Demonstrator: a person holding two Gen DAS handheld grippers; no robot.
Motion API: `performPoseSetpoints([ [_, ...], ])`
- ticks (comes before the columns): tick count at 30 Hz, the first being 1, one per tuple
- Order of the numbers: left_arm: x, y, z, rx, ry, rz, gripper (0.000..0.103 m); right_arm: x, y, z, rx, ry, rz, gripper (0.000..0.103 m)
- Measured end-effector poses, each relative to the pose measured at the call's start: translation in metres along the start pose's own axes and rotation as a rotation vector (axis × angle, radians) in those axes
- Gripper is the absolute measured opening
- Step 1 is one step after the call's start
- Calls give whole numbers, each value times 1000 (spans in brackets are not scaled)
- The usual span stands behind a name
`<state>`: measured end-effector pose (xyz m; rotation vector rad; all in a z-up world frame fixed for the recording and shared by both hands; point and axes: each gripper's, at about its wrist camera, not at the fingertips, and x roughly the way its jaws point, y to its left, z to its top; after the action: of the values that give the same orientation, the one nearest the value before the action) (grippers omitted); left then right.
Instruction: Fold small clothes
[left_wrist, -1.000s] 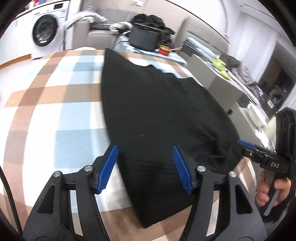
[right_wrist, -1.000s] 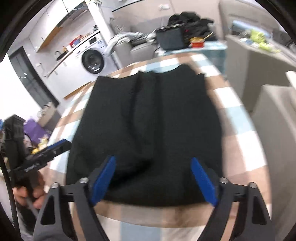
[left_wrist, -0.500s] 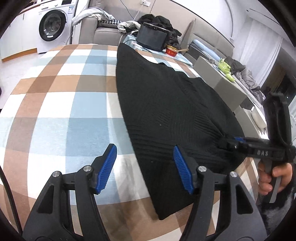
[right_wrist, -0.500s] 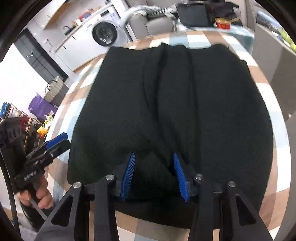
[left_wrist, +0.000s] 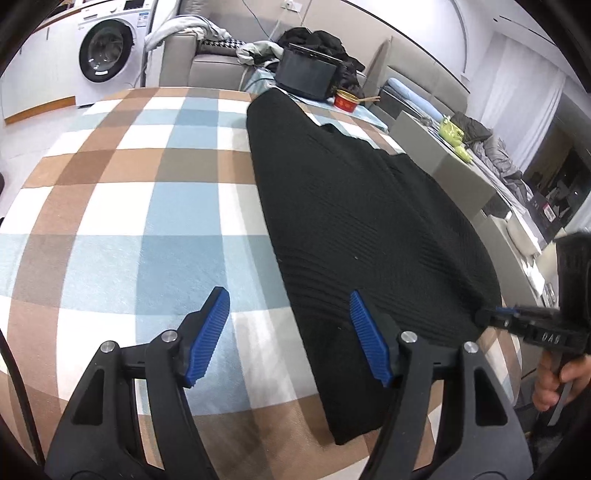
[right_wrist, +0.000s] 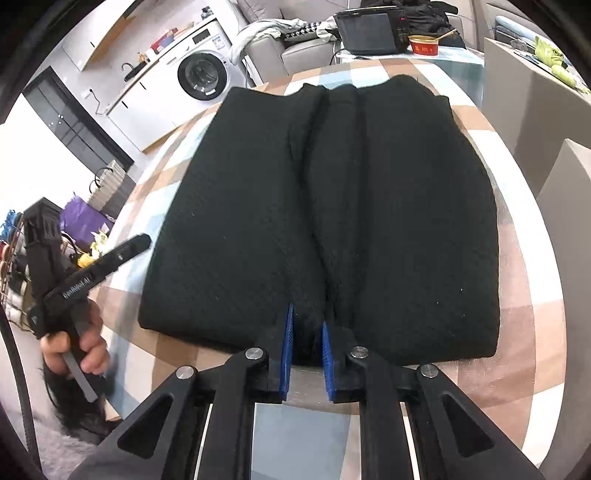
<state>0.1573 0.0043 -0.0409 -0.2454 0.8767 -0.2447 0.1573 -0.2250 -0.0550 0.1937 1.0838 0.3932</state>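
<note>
Right wrist view: closing right gripper (right_wrist: 307, 345) on near hem of black knit garment (right_wrist: 388, 206) lying mid-frame on checked cloth (right_wrist: 517, 314), needing all layers pinched before lifting, left gripper (left_wrist: 288, 332) opening, empty.

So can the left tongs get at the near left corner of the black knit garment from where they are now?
Probably yes: the left tongs stand open at the black knit garment, nothing between.

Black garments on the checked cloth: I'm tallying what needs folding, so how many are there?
1: the black garment lies on the checked cloth, its near hem between the right gripper's closing jaws.
</note>
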Motion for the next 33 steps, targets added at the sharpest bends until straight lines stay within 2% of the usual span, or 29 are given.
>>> performPoseSetpoints([
  [1,0,-2,-1,7,0,-1,66,-4,1,1,-2,-10,10,17],
  [2,1,-3,-1,13,2,-1,67,-8,2,4,1,-28,17,26],
  [3,2,-5,-1,17,3,0,67,-9,2,9,6,-42,12,44],
  [4,3,-5,-2,17,5,-1,67,-12,2,13,15,-69,0,49],
  [6,4,-7,-2,18,13,1,67,-11,2,17,18,-93,5,50],
  [8,4,-8,-2,18,9,3,67,-3,8,18,-7,-69,15,50],
  [12,8,-11,-2,19,17,14,67,14,10,27,-13,-39,26,43],
  [19,13,-15,0,34,32,17,67,6,6,36,-29,-74,77,43],
  [23,15,-15,0,30,40,12,68,26,10,45,-65,-52,92,42],
  [27,15,-14,0,30,37,14,68,36,7,50,-72,-56,89,11],
  [30,12,-12,1,17,36,7,69,8,15,45,-109,-151,102,9],
  [31,12,-13,1,17,37,6,72,0,18,42,-123,-161,71,9],
  [33,14,-15,0,32,33,2,75,6,13,38,-125,-104,11,10],
])
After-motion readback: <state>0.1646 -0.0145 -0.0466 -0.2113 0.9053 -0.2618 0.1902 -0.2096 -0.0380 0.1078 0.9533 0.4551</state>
